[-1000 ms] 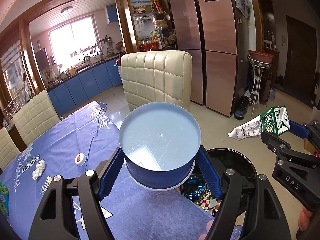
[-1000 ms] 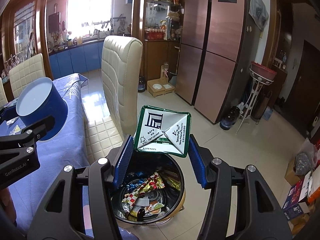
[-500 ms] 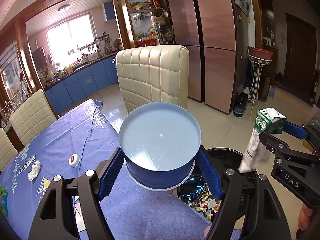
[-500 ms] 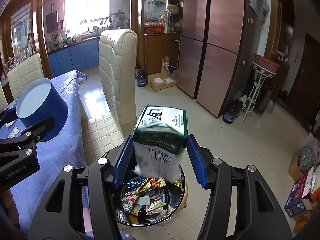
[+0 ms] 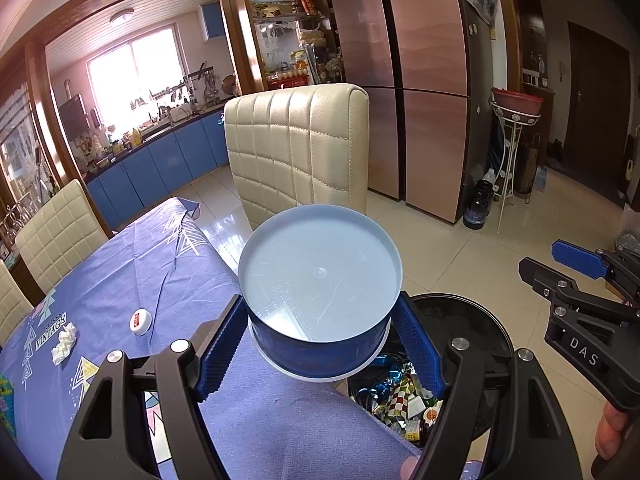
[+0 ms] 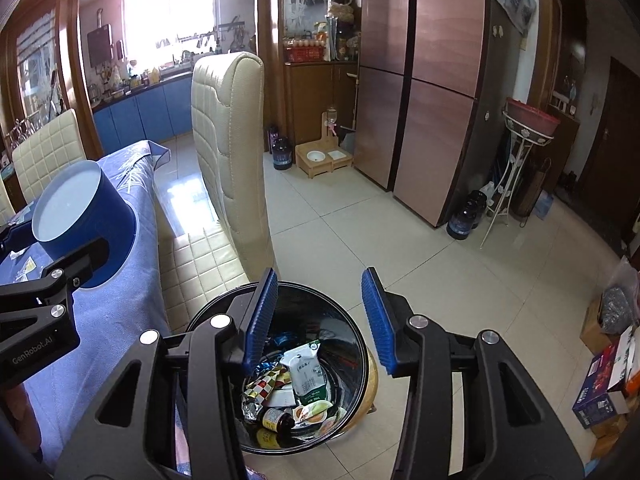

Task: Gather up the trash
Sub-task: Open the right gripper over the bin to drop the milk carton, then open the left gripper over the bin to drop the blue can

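Right gripper hangs over the black trash bin, jaws wide and empty. The milk carton lies inside, top end up-left. Left gripper clamps the blue tub, flat base facing forward, over the blue-clothed table; cream chair beyond.

The round blue paper tub has a smooth, pale plastic-looking base. The black round bin has a glossy inner wall. The blue printed cloth is matt; the cream floor tiles shine.
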Tool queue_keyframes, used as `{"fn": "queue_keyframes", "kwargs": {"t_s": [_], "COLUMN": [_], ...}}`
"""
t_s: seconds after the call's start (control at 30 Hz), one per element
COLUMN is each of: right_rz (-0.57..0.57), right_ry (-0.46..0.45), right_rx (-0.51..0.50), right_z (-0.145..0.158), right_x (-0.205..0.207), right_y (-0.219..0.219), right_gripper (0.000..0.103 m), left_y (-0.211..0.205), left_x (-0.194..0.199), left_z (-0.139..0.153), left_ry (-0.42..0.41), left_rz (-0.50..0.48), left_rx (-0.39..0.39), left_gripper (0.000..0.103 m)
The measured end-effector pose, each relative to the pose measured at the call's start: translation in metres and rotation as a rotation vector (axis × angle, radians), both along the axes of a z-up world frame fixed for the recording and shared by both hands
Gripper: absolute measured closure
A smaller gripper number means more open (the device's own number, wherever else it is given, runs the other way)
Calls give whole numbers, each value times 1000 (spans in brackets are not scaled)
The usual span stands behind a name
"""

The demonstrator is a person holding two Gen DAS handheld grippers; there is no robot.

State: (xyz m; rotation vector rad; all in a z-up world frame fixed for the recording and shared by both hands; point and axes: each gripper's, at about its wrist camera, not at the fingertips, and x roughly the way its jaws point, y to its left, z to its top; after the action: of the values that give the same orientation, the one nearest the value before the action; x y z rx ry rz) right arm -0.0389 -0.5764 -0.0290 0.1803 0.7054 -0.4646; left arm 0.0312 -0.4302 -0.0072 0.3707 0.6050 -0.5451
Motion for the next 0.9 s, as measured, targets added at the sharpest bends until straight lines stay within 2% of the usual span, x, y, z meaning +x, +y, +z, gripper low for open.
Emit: {"fn": "queue_keyframes", "kwargs": {"t_s": [0.4,0.9], "right_rz": [-43,-125], "right_ry": [7,18], "right_rx": [9,7], "right_z": [-6,-13], "right_x": [-10,-31], "right_y": [-18,-57], "right_gripper": [57,57], "left_y": [-16,-58], "left_x": [-4,-22], "left_z": [-5,-11], "left_ry": [7,24], "left_rz": [-34,-104], "left_rx": [4,17], "left_gripper": [31,31]}}
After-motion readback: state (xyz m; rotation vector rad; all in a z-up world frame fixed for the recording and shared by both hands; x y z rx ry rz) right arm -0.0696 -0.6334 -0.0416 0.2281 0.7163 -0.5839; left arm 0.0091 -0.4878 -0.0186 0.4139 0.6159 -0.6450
